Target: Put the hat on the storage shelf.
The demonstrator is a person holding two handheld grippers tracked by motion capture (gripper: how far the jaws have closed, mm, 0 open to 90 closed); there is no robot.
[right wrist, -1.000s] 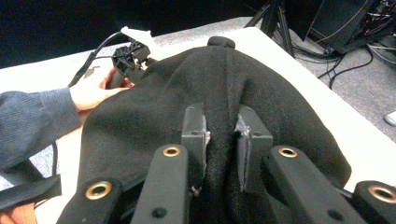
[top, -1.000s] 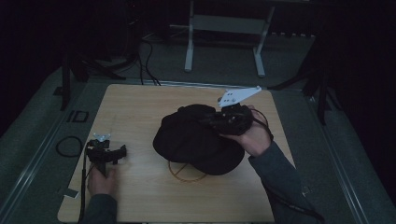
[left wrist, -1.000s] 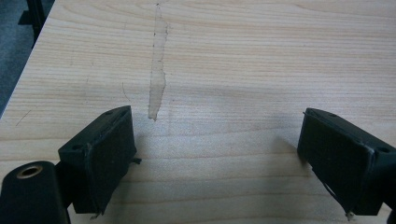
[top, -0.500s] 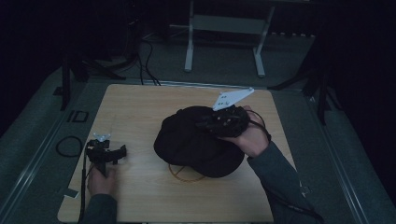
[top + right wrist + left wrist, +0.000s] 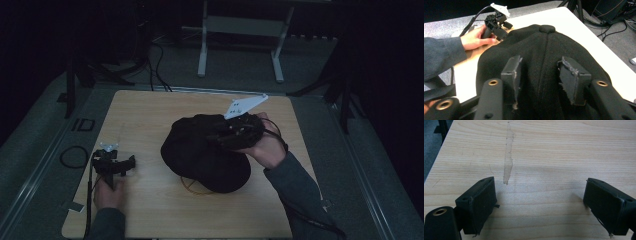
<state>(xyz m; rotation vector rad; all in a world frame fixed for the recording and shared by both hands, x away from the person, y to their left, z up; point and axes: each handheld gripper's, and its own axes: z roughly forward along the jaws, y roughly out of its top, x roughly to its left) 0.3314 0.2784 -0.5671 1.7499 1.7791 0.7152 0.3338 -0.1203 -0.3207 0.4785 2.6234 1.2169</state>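
Cap (image 5: pixel 544 62) fabric lies right under your right gripper (image 5: pixel 540 75), crown button just beyond the tips; its jaws have just been opening, parted over the cloth, clamping nothing. Your left gripper (image 5: pixel 539 202) rests well apart from it, jaws spread over bare table (image 5: pixel 549 150).

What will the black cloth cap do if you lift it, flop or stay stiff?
The black cloth cap would probably flop: its soft fabric sags into folds on the wooden table. It likely weighs little. The felt-like surface looks grippy, so it probably won't slip or roll.
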